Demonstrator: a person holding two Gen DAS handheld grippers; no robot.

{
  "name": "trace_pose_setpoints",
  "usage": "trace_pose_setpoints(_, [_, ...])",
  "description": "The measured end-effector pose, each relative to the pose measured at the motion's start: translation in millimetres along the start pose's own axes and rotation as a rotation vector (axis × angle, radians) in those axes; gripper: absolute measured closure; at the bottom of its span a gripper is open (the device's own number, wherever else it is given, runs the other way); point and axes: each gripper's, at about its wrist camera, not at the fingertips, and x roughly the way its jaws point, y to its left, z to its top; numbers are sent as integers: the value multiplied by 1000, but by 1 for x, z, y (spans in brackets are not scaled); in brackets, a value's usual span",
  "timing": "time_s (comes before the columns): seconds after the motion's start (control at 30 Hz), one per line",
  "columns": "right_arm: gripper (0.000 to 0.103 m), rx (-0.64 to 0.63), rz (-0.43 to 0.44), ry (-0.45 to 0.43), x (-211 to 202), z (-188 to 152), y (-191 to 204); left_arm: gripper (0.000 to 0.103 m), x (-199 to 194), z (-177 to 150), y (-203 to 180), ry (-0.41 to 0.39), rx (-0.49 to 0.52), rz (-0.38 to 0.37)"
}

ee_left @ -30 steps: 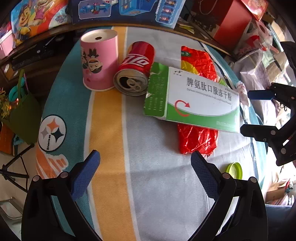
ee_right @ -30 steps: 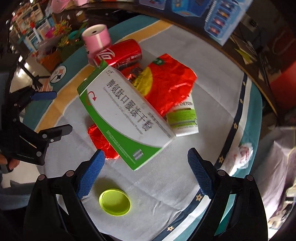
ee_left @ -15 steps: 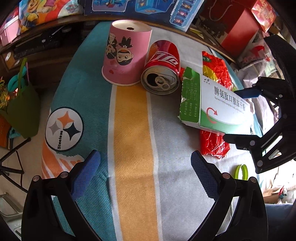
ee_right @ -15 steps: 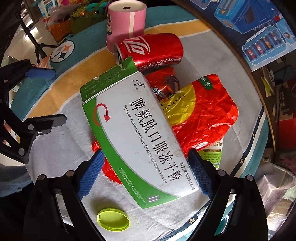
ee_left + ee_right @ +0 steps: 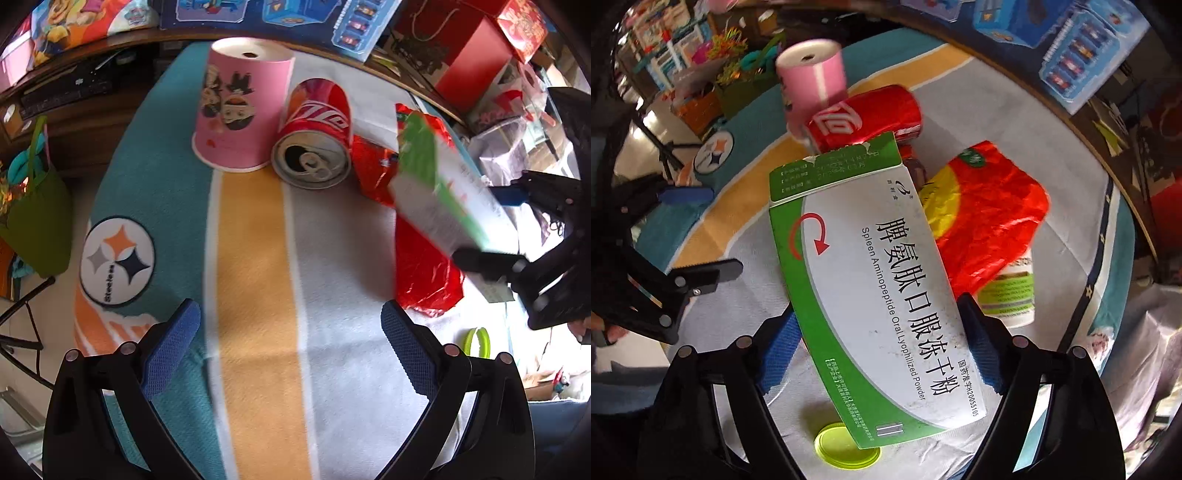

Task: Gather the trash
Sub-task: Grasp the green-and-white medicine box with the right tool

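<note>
Medicine box point(image 5: 882, 295) between closing right tool point(image 5: 882, 354), atop red wrapper point(image 5: 993, 218), left tool point(image 5: 291, 347) released

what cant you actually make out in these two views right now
- White bottle, right wrist view: mostly under the red wrapper; label too small to read.
- Yellow-green lid, right wrist view: partly covered by the medicine box.
- Medicine box, left wrist view: motion-blurred, print unreadable.
- Can contents: opening too dark.

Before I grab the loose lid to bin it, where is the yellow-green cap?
In the right wrist view the yellow-green cap lies on the grey cloth at bottom centre, partly under the medicine box, between the right gripper fingers.
</note>
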Motion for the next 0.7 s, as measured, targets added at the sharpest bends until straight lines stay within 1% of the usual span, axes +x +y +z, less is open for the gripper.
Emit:
trace_pose_setpoints(0.1, [26,132,20,-38,-17,-9,-28,5,4,5,-15,4,27,-21])
trace_pose_setpoints(0.17, [27,192,8,-49,-23,-16,-44,5,8,8,-27,9,48,-34])
trace_pose_setpoints(0.3, [27,317,10,-49,-25,-37,-73,5,20,16,-58,17,92,-61])
trace_pose_setpoints(0.43, [27,416,27,-47,-25,-60,-96,5,36,27,-89,30,121,-70])
trace_pose_setpoints(0.5, [27,450,35,-48,-25,-71,-105,5,44,33,-100,28,126,-52])
trace_pose_setpoints(0.6, [27,483,49,-53,-25,-86,-113,5,55,41,-112,16,116,14])
trace_pose_setpoints(0.7, [27,503,61,-53,-23,-98,-120,4,62,46,-120,6,117,54])
